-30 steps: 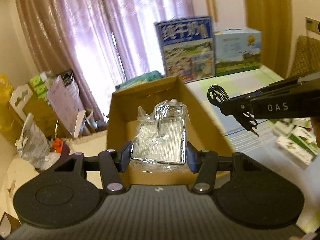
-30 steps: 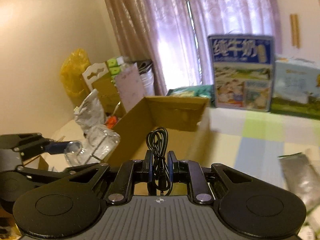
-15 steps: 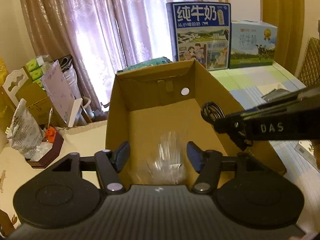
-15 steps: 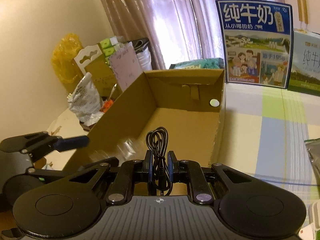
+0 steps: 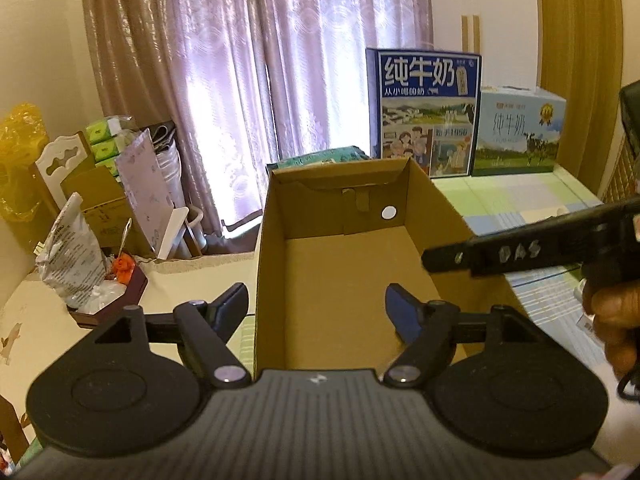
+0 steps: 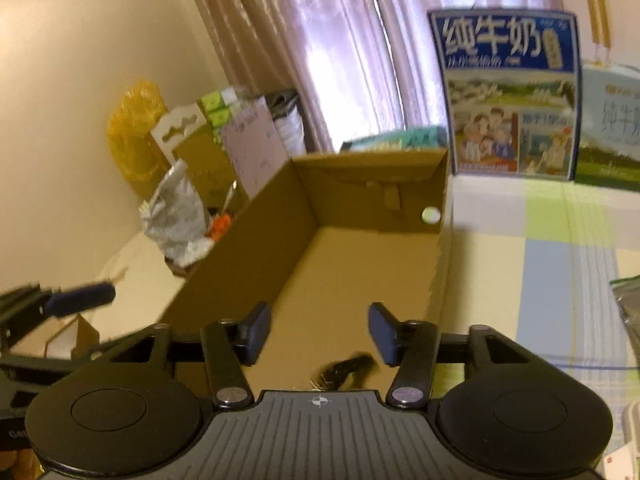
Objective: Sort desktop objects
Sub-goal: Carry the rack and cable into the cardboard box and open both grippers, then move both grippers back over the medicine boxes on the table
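Open-topped brown cardboard box [image 5: 344, 280]: stands on the table, long axis running away from both cameras; a small white round sticker [image 5: 389, 212] sits on its far inner wall. The visible floor is bare in the left wrist view; the near end is cut off by the gripper body.

Left gripper [image 5: 318, 312]: fingers spread wide, nothing between them, held over the box's near end.

Right gripper [image 6: 318, 334]: fingers spread wide, empty, above the box. Seen from the left wrist view it enters as a black bar [image 5: 532, 246] lettered "DAS", with part of a hand [image 5: 612, 320] cut off at the right edge.

Black coiled cable [image 6: 344, 368]: a motion-blurred dark shape just below the right fingers, inside the box's near end; whether it rests on the floor cannot be told.

Blue milk carton case with printed family picture [image 5: 426, 112]: upright behind the box. Pale blue-green carton case [image 5: 518, 128] beside it, partly cropped in the right wrist view.

Checked green-and-blue tablecloth [image 6: 540, 240]: covers the table to the right.

Clutter at left, including a crumpled silver foil bag [image 5: 74, 256], is hard to make out.
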The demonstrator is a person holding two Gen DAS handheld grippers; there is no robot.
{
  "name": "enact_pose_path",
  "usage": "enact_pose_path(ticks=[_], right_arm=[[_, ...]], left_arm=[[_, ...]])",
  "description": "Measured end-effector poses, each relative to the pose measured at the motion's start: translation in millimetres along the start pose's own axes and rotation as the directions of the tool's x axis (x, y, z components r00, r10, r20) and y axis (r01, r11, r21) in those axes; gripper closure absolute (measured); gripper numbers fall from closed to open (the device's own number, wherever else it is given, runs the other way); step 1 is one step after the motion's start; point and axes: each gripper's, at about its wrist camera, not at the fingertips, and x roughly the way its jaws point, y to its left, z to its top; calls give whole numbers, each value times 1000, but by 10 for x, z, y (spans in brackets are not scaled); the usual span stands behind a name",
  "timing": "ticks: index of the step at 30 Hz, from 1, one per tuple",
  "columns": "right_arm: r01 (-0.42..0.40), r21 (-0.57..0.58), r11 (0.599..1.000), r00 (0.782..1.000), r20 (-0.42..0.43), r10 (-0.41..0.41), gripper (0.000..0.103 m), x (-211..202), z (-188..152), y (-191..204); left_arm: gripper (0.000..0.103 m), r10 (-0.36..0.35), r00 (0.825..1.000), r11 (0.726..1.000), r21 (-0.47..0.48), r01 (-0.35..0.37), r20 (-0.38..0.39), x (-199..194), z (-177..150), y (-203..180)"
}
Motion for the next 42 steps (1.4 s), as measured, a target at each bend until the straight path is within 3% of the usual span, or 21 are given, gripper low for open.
enact_pose_path(ticks=[4,9,16,22,28,35,42], right_arm=[[18,46,999,997,68,-21,44,-455,-51,-158],[120,87,989,985,111,-129,38,-1093,-383,-487],[306,148,940,944,79,-320,29,-1957,-1137,-1025],[419,182,890,898,61,-435,26,-2470,-1546,-1355],[438,247,864,887,37,-460,25,-2601,-1687,-1656],[386,252,887,920,-30,-391,24,-2409,-1676,-1898],[365,186,912,930,-105,-351,25,-1951,-1638,-2135]], left_arm=[[23,3,1000,1000,-25,-3,20,-203,-20,-55],[23,-20,999,999,-35,21,36,-449,-48,-243],[15,-125,990,992,-28,127,64,-770,-118,-787],[9,-237,971,971,-7,238,24,-873,-220,-1359],[6,-296,953,953,55,299,-55,-772,-347,-1952],[6,-299,942,947,76,313,-151,-448,-489,-2426],[6,-278,937,951,75,300,-211,-175,-580,-2608]])
